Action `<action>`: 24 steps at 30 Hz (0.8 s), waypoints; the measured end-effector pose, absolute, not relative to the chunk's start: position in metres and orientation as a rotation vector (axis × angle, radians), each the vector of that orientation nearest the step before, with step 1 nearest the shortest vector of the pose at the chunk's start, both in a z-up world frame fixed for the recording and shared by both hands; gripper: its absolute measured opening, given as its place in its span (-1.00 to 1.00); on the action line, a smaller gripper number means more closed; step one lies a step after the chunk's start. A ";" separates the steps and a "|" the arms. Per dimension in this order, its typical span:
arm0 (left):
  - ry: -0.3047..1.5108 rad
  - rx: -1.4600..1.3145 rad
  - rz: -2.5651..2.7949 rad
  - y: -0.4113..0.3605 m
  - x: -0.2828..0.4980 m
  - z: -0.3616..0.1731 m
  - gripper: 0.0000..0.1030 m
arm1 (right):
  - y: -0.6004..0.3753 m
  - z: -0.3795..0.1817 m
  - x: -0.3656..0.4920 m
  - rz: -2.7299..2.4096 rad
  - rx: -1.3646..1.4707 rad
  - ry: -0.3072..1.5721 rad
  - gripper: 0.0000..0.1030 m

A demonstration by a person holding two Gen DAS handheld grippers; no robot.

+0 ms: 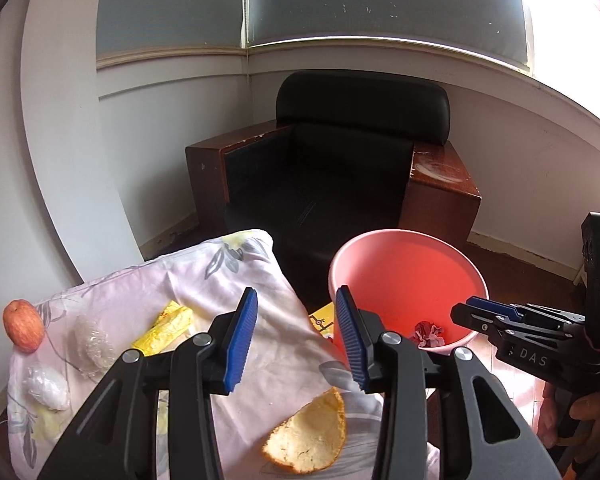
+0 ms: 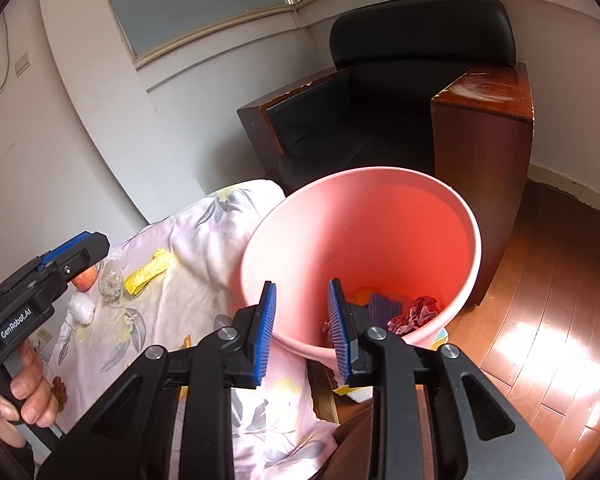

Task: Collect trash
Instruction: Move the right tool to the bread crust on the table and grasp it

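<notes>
Both tools, left point(image 1: 296, 334) and right point(image 2: 302, 332), gape empty beside the pink bin point(image 2: 260, 216), peel point(image 1: 312, 436) lying left of it.

Both grippers, left gripper point(image 1: 296, 330) and right gripper point(image 2: 302, 330), are showing black linkage arms, silver pivot screws and ribbed blue pads (white lettering "GenRobot.AI" and "DAS" on the bodies).

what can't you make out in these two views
- Bucket floor, right wrist view: partly hidden by the right gripper; the trash there is too crumpled to name.
- Peel, left wrist view: partly covered by the left gripper.
- Small brown bits, right wrist view: too small, half behind the hand.
</notes>
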State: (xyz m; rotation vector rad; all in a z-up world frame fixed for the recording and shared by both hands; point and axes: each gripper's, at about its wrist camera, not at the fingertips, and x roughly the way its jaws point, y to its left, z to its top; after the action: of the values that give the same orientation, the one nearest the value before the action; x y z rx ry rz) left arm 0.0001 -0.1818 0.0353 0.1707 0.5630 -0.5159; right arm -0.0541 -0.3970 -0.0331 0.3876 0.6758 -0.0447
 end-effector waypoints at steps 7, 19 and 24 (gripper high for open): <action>0.567 0.119 -0.437 -0.124 -0.017 0.032 -0.22 | -0.358 -0.039 -0.063 0.044 0.364 0.717 -0.47; 0.656 0.082 -0.342 -0.054 -0.050 -0.002 -0.22 | -0.309 -0.064 -0.058 0.155 0.366 0.810 -0.47; 0.652 0.037 -0.299 -0.029 -0.064 0.000 -0.23 | -0.300 -0.075 -0.040 0.176 0.371 0.852 -0.47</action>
State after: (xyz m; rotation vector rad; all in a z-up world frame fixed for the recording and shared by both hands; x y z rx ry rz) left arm -0.0641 -0.0287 -0.0002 0.0368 0.6518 -0.2994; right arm -0.0398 -0.2999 -0.0753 0.3714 0.8522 0.1760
